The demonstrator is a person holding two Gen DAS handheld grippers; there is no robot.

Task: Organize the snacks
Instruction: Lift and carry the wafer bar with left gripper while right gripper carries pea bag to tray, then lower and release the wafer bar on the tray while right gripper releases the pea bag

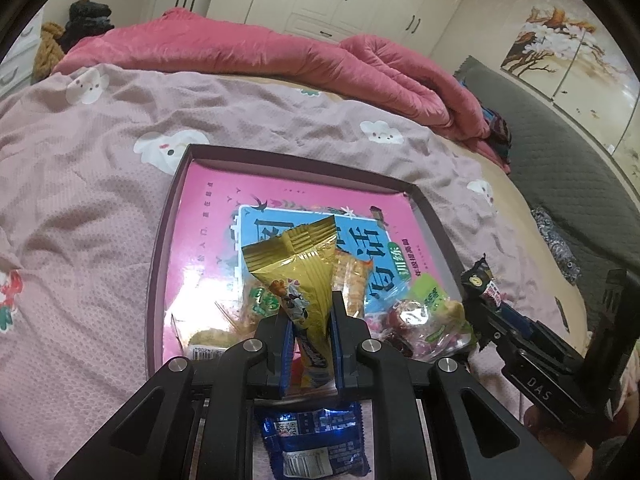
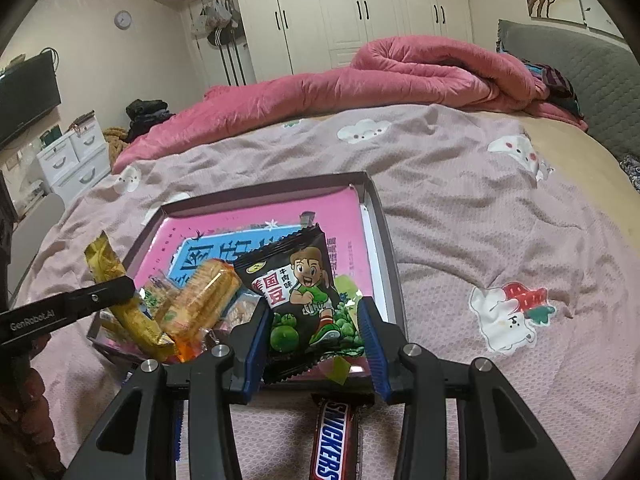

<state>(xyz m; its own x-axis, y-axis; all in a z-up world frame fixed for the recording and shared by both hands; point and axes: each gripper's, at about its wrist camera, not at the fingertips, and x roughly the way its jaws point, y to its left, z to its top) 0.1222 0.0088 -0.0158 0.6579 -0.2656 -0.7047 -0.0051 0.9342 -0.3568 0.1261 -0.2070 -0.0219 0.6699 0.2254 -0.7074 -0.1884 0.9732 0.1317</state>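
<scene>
Over the near edge of the tray: the two held snacks hang just above the pile already gathered there.
Tray: shallow rectangular box with a dark rim and a glossy pink and blue printed floor, lying flat on the bed.
Gold packet: clenched between the blue pads of the left gripper, standing upright with its crimped end uppermost, above the tray's near side.
Black bean packet: grasped by the right gripper, whose jaws are set wide across the packet's width; it stands upright over the tray's near right part.
Pile in tray: a clear-wrapped stack of crackers leans among green sachets and other small wrappers at the near end; the far half of the floor is bare print.
Loose items outside tray: a blue packet lies on the bedspread under the left gripper; a Snickers bar lies under the right gripper, just short of the rim.
Step in hand (judgement): depositing both held packets into the tray.
Technique: carry each packet past the rim before opening; lower until the bottom seam touches, then release, so it does not slide back out. Aim toward the bare far half to avoid toppling the pile.
Materials: thin foil and plastic film, slick and crinkly, with serrated seams; contents likely brittle, so a light clamp suffices.
Bedspread: pink waffle-textured cloth with cartoon patches, soft and wrinkled; the tray may tilt under pressure.
</scene>
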